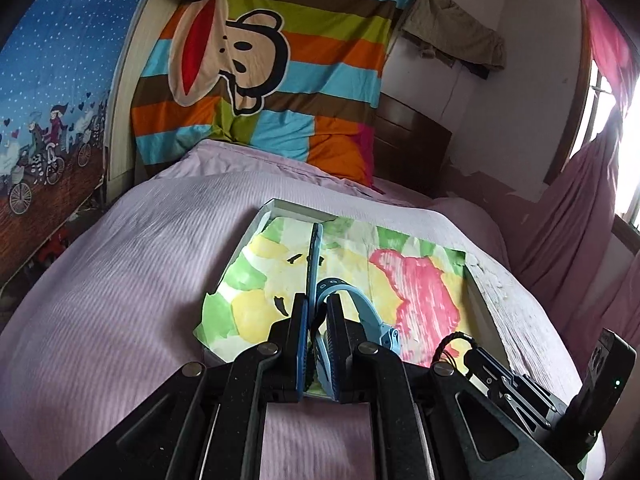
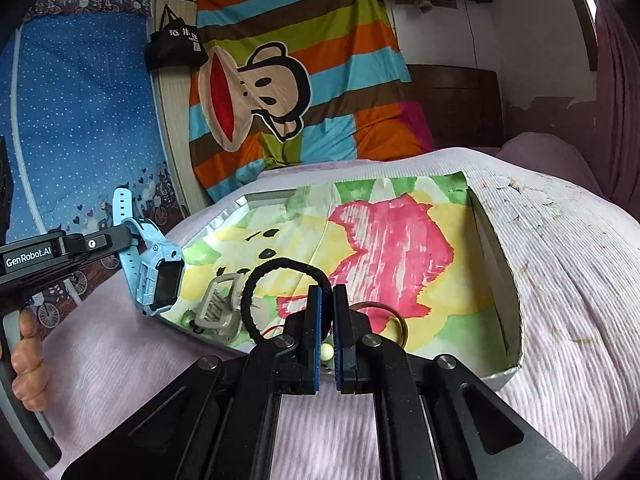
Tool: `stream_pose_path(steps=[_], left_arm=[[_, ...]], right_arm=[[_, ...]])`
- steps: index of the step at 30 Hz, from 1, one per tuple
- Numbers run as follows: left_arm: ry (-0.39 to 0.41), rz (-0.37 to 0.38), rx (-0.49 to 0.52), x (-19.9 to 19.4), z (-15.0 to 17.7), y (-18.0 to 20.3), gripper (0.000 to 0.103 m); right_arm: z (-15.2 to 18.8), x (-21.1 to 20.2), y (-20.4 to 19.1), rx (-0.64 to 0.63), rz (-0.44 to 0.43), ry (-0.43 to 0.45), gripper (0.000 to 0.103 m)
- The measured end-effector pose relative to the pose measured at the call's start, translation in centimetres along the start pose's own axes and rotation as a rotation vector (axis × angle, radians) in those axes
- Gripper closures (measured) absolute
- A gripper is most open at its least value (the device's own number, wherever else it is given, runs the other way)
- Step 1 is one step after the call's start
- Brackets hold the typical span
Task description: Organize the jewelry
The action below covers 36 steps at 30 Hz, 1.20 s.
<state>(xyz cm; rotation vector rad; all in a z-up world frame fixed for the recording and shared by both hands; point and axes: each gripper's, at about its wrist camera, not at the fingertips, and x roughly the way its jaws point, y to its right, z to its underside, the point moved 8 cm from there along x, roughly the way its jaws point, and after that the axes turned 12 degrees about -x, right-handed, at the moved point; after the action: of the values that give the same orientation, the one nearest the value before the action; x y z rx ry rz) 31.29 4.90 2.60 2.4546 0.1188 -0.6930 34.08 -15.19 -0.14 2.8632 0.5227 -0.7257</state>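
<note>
left gripper [image 2: 127,240] has its jaws clamped on the blue watch [image 2: 154,268] strap, lifted at the tray's [image 2: 498,240] left edge — right gripper [image 2: 327,300] pinches the black cord loop [image 2: 256,280] over the tray on the bed [image 2: 560,280].

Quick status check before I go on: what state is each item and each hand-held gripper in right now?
left hand-held gripper: shut on the watch strap.
blue watch: held in the air at the box's left edge, screen dark.
right hand-held gripper: shut on the black cord loop.
black cord loop: lifted, arching above the box.
box: open, lined with painted paper.
hair clip: lying in the box.
</note>
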Motion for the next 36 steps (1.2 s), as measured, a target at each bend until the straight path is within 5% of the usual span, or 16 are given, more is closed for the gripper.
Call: stream_pose_path(steps=[9, 26, 32, 36], left_arm=[[-0.042, -0.039, -0.050, 2.8, 0.9, -2.6, 0.094], [-0.070, -0.058, -0.043, 2.8, 2.7, -4.3, 0.084], [-0.047, -0.048, 0.000, 1.9, 3.3, -3.9, 0.057], [-0.003, -0.039, 0.026, 0.7, 3.5, -3.5, 0.037]], right_arm=[[0.5, 3.1, -0.6, -0.032, 0.038, -0.099, 0.098], [1.8, 4.5, -1.4, -0.027, 0.004, -0.133, 0.097], [2.0, 4.4, -1.4, -0.029, 0.005, -0.136, 0.088], [2.2, 3.5, -1.1, -0.016, 0.004, -0.100, 0.064]])
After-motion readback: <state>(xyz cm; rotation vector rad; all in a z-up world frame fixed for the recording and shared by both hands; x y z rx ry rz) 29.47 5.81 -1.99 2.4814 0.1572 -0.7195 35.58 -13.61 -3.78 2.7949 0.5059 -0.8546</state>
